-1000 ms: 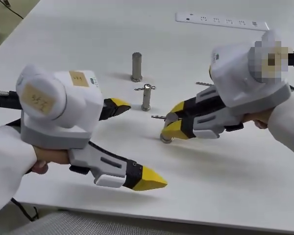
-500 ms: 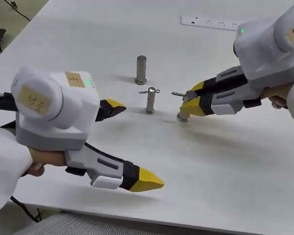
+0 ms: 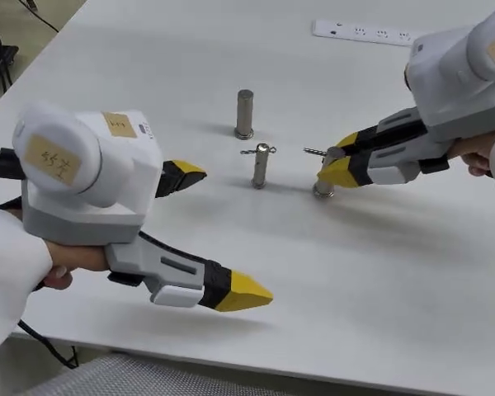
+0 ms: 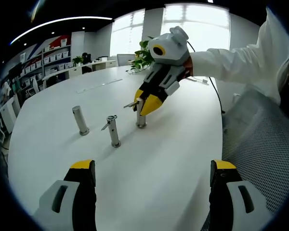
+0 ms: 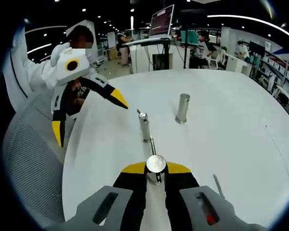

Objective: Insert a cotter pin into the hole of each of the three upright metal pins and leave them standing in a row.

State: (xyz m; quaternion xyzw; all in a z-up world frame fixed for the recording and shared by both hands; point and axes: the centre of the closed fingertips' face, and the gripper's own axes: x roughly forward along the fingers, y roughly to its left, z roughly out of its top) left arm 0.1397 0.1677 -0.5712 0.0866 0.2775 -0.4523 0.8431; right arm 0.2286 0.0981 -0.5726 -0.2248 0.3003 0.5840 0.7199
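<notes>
Three metal pins stand on the white table. The far pin is bare. A cotter pin crosses the top of the middle pin. My right gripper is shut on the third pin, whose base rests on the table to the right of the middle one. A cotter pin sticks out of its top. My left gripper hovers open near the front edge, holding nothing.
A white power strip lies at the far side. One loose cotter pin rests on the table beside the right gripper. A mesh chair stands at the table's near edge.
My right gripper has carried the third pin right and away, from in front of the middle pin to beside it. The left gripper has stayed open in about the same place.
</notes>
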